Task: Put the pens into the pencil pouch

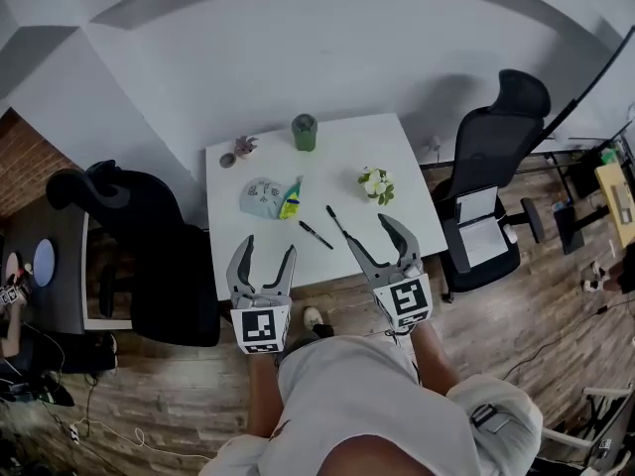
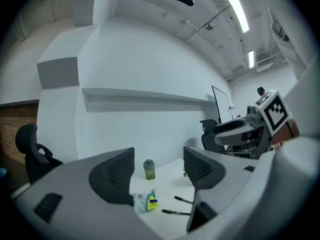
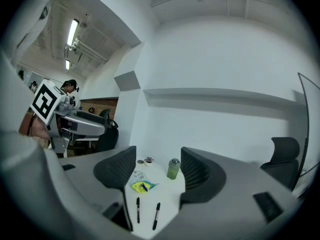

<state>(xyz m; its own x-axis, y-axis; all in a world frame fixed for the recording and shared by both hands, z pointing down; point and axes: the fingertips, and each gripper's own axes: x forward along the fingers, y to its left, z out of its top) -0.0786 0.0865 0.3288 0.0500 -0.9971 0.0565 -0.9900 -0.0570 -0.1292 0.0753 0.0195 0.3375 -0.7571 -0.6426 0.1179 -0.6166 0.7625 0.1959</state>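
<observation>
A square, smooth white table [image 1: 332, 162] stands against a plain white wall. Near its middle lies the soft, rumpled pale grey fabric pencil pouch [image 1: 262, 197], with a yellow-green patch at its right end. Two slim black pens lie flat on the bare top, nearer than the pouch and to its right. The left pen [image 1: 316, 234] and the right pen [image 1: 337, 219] are apart from each other and outside the pouch. A green cylindrical bottle [image 1: 304, 132] with a dark cap stands at the far edge, and a small white-flowered plant [image 1: 376, 183] sits on the right. The left tool [image 1: 269, 248] and right tool [image 1: 367, 228] hover at the near edge. Each has its ribbed dark pads spread, gripping nothing. A black high-backed left chair [image 1: 139, 226] and right chair [image 1: 496, 147] flank the table.
</observation>
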